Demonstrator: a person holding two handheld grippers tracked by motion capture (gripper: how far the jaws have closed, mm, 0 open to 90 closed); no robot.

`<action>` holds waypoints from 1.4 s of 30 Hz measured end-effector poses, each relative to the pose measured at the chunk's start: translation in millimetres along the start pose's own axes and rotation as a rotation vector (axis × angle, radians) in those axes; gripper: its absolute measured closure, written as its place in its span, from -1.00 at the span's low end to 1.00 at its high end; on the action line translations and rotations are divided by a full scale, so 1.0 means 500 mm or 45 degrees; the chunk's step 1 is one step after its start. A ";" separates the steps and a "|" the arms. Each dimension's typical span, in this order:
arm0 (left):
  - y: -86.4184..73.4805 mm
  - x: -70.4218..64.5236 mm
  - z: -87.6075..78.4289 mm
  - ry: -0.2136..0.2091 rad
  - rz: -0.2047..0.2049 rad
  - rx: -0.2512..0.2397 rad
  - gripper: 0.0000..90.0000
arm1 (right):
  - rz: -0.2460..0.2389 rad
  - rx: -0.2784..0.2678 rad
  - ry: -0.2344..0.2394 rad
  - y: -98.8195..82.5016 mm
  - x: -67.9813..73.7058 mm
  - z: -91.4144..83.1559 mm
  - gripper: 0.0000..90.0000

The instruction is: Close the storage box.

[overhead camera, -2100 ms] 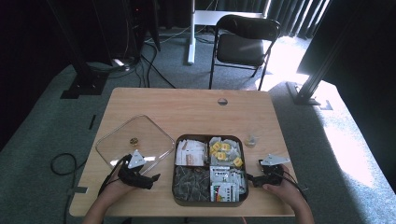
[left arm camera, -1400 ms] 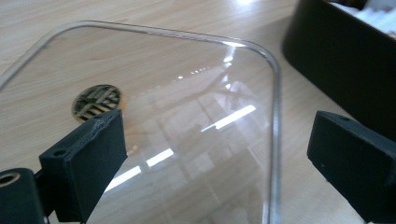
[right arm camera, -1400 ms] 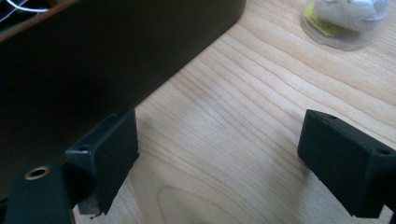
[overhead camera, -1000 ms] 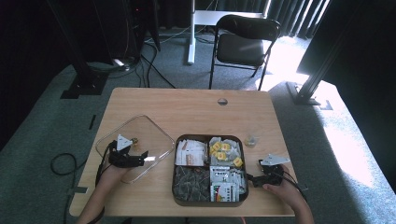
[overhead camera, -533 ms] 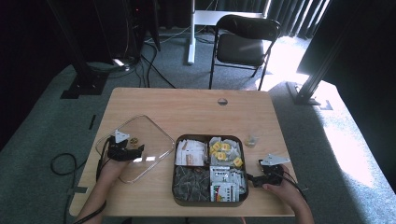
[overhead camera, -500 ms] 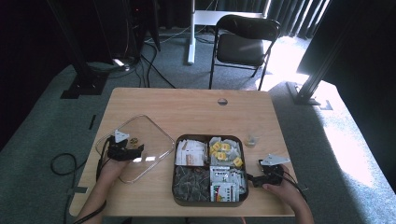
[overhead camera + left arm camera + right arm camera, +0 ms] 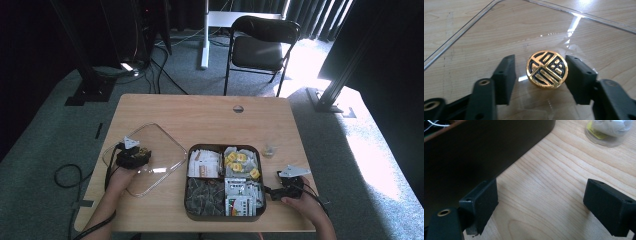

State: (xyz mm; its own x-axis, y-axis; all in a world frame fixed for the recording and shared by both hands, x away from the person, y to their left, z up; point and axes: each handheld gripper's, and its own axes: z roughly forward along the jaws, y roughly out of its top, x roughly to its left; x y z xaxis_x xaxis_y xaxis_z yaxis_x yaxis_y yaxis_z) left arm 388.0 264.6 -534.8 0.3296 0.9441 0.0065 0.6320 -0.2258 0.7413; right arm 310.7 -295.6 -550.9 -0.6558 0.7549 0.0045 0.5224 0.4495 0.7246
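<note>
The left gripper (image 7: pixel 540 72) was closing around the lid's gold knob (image 7: pixel 547 69), one jaw touching, the other apart; an uneven squeeze might skid the clear lid (image 7: pixel 150 150) sideways. The right gripper (image 7: pixel 541 202) sat spread

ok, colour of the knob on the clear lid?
Gold with black inlaid pattern: the knob, clearest in the left gripper view.

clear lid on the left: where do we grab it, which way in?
By the round gold knob on the flat clear lid, coming down from above. The lid lies flush on the table; the knob stands proud. Left gripper already straddles it, one pad touching.
</note>
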 end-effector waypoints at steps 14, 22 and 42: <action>0.008 -0.005 -0.002 -0.009 -0.006 0.017 0.31 | 0.000 0.000 0.000 0.000 0.000 0.000 -0.73; 0.015 0.000 -0.020 -0.011 -0.030 -0.003 0.31 | 0.000 0.000 0.000 0.000 0.000 0.000 -0.74; 0.072 -0.007 -0.104 -0.079 0.019 -0.054 0.32 | 0.000 0.000 0.000 0.000 0.000 0.000 -0.73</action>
State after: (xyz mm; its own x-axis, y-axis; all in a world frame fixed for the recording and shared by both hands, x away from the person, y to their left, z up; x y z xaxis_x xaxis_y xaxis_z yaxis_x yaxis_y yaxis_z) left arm 372.9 265.6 -473.2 0.3823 0.9238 -0.0230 0.5967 -0.2278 0.7694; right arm 310.7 -295.6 -550.9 -0.6557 0.7550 0.0042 0.5223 0.4496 0.7247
